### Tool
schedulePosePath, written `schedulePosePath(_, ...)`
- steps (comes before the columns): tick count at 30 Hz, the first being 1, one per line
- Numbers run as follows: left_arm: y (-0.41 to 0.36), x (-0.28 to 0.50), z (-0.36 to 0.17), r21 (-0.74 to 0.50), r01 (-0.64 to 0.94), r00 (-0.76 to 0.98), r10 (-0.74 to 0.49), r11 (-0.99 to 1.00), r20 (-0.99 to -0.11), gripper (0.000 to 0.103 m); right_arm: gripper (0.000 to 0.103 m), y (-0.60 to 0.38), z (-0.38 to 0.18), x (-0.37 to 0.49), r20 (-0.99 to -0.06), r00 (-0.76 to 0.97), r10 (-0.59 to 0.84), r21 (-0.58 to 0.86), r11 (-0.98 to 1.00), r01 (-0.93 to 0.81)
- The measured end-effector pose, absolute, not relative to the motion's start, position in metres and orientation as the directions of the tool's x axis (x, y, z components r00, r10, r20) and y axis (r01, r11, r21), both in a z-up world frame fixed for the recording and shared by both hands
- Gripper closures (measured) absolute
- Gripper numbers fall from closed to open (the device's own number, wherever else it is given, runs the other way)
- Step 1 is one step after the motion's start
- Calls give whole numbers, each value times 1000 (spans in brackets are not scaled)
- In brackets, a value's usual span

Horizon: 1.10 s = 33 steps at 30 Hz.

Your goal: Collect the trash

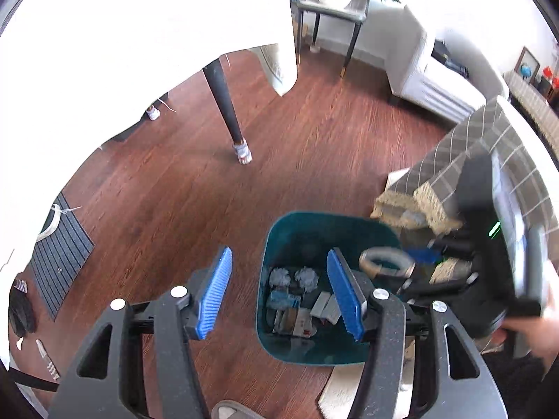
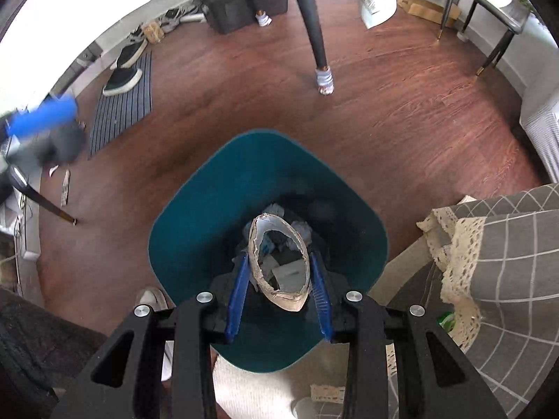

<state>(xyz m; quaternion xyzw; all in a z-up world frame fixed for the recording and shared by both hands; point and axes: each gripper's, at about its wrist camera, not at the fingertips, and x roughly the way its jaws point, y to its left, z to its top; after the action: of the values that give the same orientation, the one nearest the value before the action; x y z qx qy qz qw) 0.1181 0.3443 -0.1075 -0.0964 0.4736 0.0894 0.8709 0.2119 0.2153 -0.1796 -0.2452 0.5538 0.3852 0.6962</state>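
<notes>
While held over the bin's mouth, lower centre of the right wrist view: cardboard ring (image 2: 279, 262), squashed to an oval, torn and frayed at the rim, hollow, pale brown. Pinched at both sides by right tongs (image 2: 279, 298), not yet dropped. Teal bin (image 2: 195, 216) on the wooden floor (image 2: 401, 111), already stocked with crumpled tissue (image 1: 279, 277) and small flattened boxes (image 1: 297, 323). Left tongs (image 1: 279, 296) spread wide, holding nothing, above the bin's near edge at lower centre of the left wrist view. Judged well along; release of the ring outstanding. Further litter elsewhere: cannot tell.
</notes>
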Motion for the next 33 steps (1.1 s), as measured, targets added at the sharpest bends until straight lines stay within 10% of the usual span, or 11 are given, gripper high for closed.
schedulePosePath(11,353,111,-74,-125,-268,606,66,955,-793,45,67,225,-215,191,-987,43,155,46,529,-847)
schedulePosePath(15,357,110,-67,-136,-270,624,66,953,-779,45,48,225,-225,186,-993,47,109,17,523,-852)
schedulePosePath(25,347,110,-43,-117,-255,671,89,960,-736,43,42,217,-210,189,-983,86,165,18,543,-839)
schedulePosePath(33,327,106,-15,-103,-245,724,112,964,-680,23,35,199,-154,197,-929,172,326,53,580,-813)
